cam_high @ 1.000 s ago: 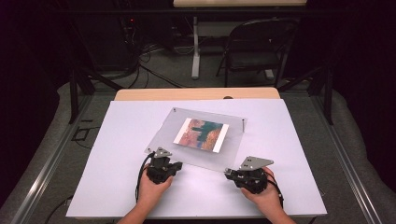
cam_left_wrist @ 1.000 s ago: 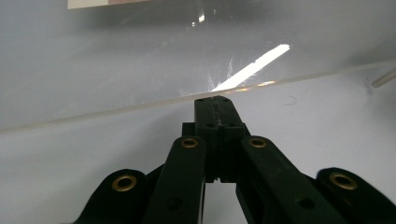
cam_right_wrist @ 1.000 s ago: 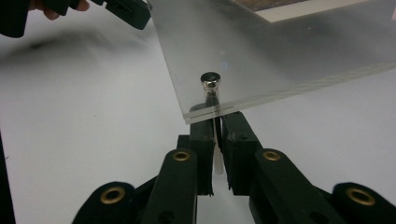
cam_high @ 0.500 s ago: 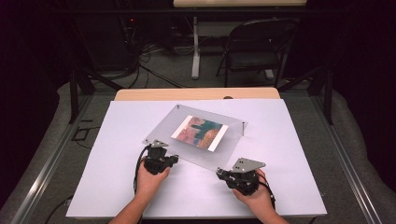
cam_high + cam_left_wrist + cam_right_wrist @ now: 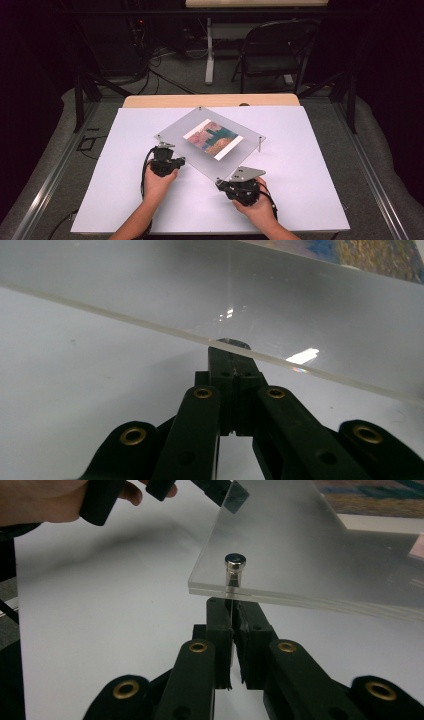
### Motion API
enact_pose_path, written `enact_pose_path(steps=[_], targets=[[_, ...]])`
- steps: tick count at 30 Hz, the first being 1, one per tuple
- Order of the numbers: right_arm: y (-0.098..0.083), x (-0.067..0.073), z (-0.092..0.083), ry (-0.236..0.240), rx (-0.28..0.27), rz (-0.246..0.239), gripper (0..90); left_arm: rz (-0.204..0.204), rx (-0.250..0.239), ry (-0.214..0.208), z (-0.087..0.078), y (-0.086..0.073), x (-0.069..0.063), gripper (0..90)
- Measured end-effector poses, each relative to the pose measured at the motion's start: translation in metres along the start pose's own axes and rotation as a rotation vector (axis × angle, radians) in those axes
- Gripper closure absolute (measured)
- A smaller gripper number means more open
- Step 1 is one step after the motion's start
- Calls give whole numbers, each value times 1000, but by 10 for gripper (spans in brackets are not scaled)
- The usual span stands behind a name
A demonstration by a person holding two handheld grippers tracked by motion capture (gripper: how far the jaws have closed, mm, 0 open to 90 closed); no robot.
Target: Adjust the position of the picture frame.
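From my seat I see the clear acrylic frame (image 5: 210, 142) lying skewed on the white table (image 5: 310, 200), its corners pointing toward roughly 12, 3, 6 and 9 o'clock in the high view, with a colourful picture (image 5: 213, 138) sandwiched near its middle. My left gripper (image 5: 165, 159) sits at about 8 o'clock of the frame, up against its lower-left edge; in the left gripper view its jaws are clenched together with nothing visibly between them, their tips tucked just under the frame's edge (image 5: 150, 322). My right gripper (image 5: 227, 185) is at the frame's 6 o'clock corner — in the right gripper view its jaws are pressed tight, with what looks like the thin shaft below the silver standoff pin (image 5: 235, 562) caught between them, right beneath the corner. The pin's rounded cap stands above the acrylic. Another standoff leg (image 5: 259, 145) shows at the 3 o'clock corner, holding the frame off the table. At 11 o'clock of the right gripper view, the person's left hand (image 5: 45, 500) shows.
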State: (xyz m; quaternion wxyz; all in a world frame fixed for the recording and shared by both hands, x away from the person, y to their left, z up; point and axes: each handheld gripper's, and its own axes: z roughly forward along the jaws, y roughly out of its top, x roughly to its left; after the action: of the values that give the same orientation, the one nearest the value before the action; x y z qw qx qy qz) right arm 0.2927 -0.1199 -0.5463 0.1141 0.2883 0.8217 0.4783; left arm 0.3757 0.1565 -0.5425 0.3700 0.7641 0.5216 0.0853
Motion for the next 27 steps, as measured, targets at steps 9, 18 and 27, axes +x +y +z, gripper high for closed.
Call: enact_pose_path(steps=[9, 18, 27], targets=[[7, 16, 25, 53, 4, 15, 855, -8, 15, 40, -5, -9, 12, 878], [1, 11, 23, 81, 40, 18, 765, 6, -16, 13, -27, -29, 3, 765], [-8, 1, -15, 31, 53, 26, 607, 52, -65, -31, -48, -50, -17, 584]])
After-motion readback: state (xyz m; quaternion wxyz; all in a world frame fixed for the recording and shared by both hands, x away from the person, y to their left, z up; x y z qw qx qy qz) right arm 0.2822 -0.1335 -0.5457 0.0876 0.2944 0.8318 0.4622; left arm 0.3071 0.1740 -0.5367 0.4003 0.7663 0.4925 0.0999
